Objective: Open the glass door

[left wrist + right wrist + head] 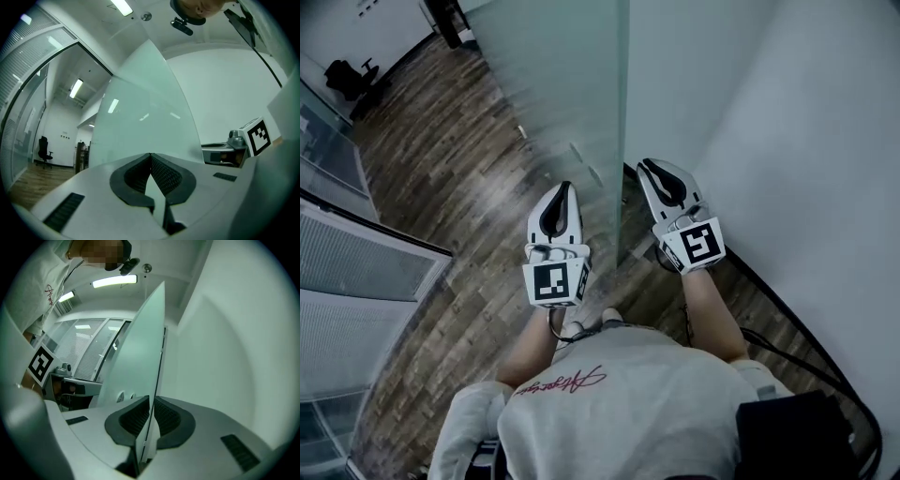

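Observation:
The frosted glass door (pixel 553 84) stands upright ahead of me, its free edge (pixel 624 141) close to the white wall. In the head view my left gripper (pixel 565 186) points at the pane and my right gripper (pixel 647 163) points just right of the edge. In the left gripper view the pane (pixel 145 117) fills the middle and the left gripper (pixel 150 154) is shut, its tips meeting on nothing. From the right gripper view the door (pixel 136 348) rises in line with the slit of the right gripper (pixel 150 398), whose pads stand together with nothing clearly between them.
The white wall (pixel 787 141) closes in on the right, with a dark skirting strip (pixel 769 300) along its foot. Small metal fittings (pixel 581 159) sit on the pane. Left of me is a partition with blinds (pixel 356 272). An office chair (pixel 352 80) stands far back on the wood floor (pixel 459 187).

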`<control>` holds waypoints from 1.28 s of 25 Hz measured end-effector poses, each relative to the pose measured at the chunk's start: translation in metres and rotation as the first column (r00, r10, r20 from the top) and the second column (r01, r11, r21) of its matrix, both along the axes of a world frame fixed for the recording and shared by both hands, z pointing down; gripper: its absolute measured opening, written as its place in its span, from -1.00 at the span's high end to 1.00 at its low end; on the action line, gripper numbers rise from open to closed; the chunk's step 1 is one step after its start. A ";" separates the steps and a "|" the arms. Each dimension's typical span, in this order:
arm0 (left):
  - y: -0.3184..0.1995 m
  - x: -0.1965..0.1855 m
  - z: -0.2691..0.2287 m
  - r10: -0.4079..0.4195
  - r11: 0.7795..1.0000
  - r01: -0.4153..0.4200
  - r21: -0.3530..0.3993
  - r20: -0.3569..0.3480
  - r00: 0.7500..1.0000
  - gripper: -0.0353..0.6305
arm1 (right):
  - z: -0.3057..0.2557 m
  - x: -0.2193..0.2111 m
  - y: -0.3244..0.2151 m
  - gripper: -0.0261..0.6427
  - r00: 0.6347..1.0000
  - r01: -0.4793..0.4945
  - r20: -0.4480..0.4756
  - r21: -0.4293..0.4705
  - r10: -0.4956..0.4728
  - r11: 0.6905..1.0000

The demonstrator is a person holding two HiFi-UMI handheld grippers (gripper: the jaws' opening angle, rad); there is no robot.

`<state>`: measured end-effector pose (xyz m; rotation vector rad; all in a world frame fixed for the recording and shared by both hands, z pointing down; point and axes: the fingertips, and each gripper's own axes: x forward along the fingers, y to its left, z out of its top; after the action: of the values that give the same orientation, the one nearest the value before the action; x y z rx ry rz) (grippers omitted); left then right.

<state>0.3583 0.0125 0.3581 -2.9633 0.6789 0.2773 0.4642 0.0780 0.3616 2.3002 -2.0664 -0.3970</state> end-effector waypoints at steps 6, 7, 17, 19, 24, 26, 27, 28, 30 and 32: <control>0.024 0.033 -0.011 0.117 0.993 -0.118 -0.011 -0.025 0.993 0.87 | -0.019 0.018 0.042 0.81 0.983 -0.182 0.038 0.021 0.181 0.983; 0.027 0.037 -0.012 0.131 0.991 -0.132 -0.012 -0.027 0.991 0.88 | -0.020 0.019 0.045 0.81 0.979 -0.200 0.040 0.022 0.199 0.980; 0.033 0.034 -0.017 0.211 0.978 -0.211 0.003 -0.026 0.977 0.88 | -0.023 0.028 0.053 0.81 0.950 -0.312 0.040 0.008 0.311 0.950; 0.033 0.037 -0.021 0.217 0.976 -0.217 0.007 -0.035 0.976 0.88 | -0.031 0.032 0.059 0.81 0.940 -0.339 0.058 0.028 0.337 0.940; 0.034 0.042 -0.031 0.250 0.968 -0.249 0.009 -0.058 0.967 0.88 | -0.046 0.014 0.055 0.81 0.919 -0.393 0.041 0.053 0.391 0.918; 0.035 0.043 -0.036 0.263 0.965 -0.263 0.012 -0.071 0.962 0.88 | -0.049 0.006 0.053 0.81 0.913 -0.408 0.041 0.055 0.406 0.911; 0.036 0.044 -0.038 0.269 0.963 -0.269 0.012 -0.077 0.960 0.88 | -0.049 0.002 0.052 0.81 0.911 -0.413 0.037 0.052 0.412 0.909; 0.036 0.043 -0.039 0.276 0.961 -0.276 0.011 -0.081 0.958 0.88 | -0.049 -0.001 0.051 0.81 0.910 -0.416 0.033 0.050 0.414 0.908; 0.038 0.042 -0.041 0.288 0.958 -0.288 0.010 -0.085 0.954 0.88 | -0.051 -0.007 0.051 0.81 0.908 -0.419 0.031 0.053 0.418 0.906; 0.039 0.042 -0.041 0.297 0.955 -0.297 0.008 -0.086 0.951 0.88 | -0.052 -0.010 0.051 0.81 0.904 -0.427 0.032 0.058 0.425 0.903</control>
<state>0.4008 0.0510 0.3169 -3.0665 0.2353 0.4273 0.4547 0.1293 0.3091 2.7032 -1.5027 -0.4235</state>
